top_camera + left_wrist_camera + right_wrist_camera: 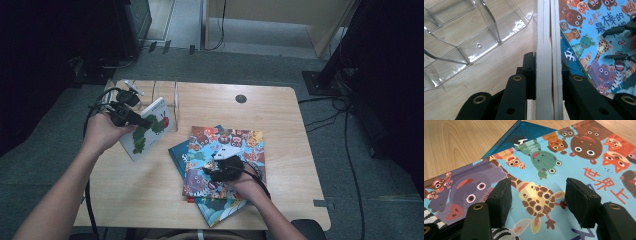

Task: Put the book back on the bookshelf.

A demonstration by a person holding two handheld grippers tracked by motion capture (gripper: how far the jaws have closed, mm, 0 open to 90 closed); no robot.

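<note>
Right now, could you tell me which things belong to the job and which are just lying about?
In the job:
left gripper, shut on the white book
clear rack
right gripper, open over the animal book

Lying about:
blue book underneath
floor cables

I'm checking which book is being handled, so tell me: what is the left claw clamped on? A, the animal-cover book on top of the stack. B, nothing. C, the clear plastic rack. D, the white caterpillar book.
D: the left claw grips the white caterpillar book by its edge, and the left gripper view shows both jaws pressed against that book's white boards.
</note>
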